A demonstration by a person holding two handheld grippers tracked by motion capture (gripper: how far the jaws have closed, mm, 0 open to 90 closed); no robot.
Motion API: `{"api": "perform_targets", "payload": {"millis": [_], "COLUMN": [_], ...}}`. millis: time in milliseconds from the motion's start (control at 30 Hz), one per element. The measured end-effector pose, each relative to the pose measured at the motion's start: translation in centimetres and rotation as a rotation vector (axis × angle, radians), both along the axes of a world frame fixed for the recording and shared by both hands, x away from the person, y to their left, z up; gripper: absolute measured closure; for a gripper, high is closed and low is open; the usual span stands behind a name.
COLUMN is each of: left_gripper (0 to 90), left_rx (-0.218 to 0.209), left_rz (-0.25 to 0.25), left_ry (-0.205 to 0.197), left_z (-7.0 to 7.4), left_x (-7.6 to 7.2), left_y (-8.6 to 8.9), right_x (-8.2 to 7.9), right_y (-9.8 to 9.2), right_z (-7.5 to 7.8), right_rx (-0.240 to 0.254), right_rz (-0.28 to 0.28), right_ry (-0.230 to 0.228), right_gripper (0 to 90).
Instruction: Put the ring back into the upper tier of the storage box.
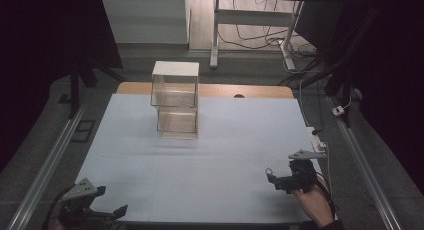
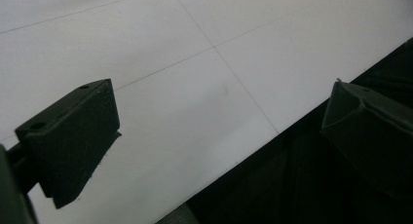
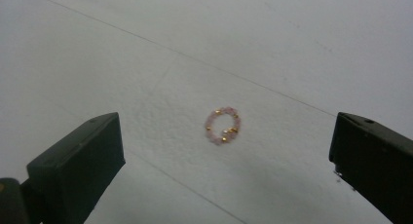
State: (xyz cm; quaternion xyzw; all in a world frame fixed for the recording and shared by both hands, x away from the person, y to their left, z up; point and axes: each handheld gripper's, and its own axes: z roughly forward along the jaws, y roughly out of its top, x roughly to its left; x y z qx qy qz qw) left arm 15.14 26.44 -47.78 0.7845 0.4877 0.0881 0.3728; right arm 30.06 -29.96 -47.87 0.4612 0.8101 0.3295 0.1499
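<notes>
Right hand-held gripper (image 3: 226, 151), jaws wide, straddles the small pink-and-gold beaded bracelet (image 3: 222, 125): light, limp; pinch across its strand.

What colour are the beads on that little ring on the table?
Pale pink with gold beads on the small beaded ring, clearest in the right gripper view.

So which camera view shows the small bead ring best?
The right gripper view: the bead ring lies flat on the white table cover between the open jaws, pink beads with gold ones. In the high view it is a tiny loop just ahead of the right gripper. The left gripper view looks at bare cover.
</notes>
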Motion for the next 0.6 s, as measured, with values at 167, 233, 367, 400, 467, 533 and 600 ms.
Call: {"api": "perform_targets", "payload": {"millis": [167, 233, 367, 400, 467, 533, 600], "left_gripper": [0.3, 0.3, 0.2, 0.2, 0.2, 0.2, 0.2], "left_rx": [-0.001, -0.002, -0.007, -0.007, -0.007, -0.007, -0.007], "left_rz": [0.000, -0.001, -0.002, -0.002, -0.002, -0.003, -0.003], "left_ry": [0.001, 0.002, 0.003, 0.003, 0.004, 0.004, 0.004], "left_z": [0.0, 0.0, 0.0, 0.0, 0.0, 0.0, 0.0], "left_x": [0.0, 0.0, 0.0, 0.0, 0.0, 0.0, 0.0], "left_y": [0.0, 0.0, 0.0, 0.1, 0.1, 0.0, 0.0], "right_x": [1.0, 1.5, 2.6, 2.9, 3.4, 3.8, 4.3], "right_y": [-0.6, -0.9, -1.2, -1.2, -1.2, -1.2, -1.1], "right_z": [-0.3, -0.5, -0.9, -1.1, -1.3, -1.6, -1.8], "right_rx": [-0.007, -0.012, -0.034, -0.039, -0.064, -0.082, -0.101], "right_rz": [-0.013, -0.024, -0.027, -0.029, -0.029, -0.032, -0.041], "right_ry": [0.012, 0.015, 0.031, 0.036, 0.045, 0.054, 0.047], "right_gripper": [0.0, 0.0, 0.0, 0.0, 0.0, 0.0, 0.0]}}
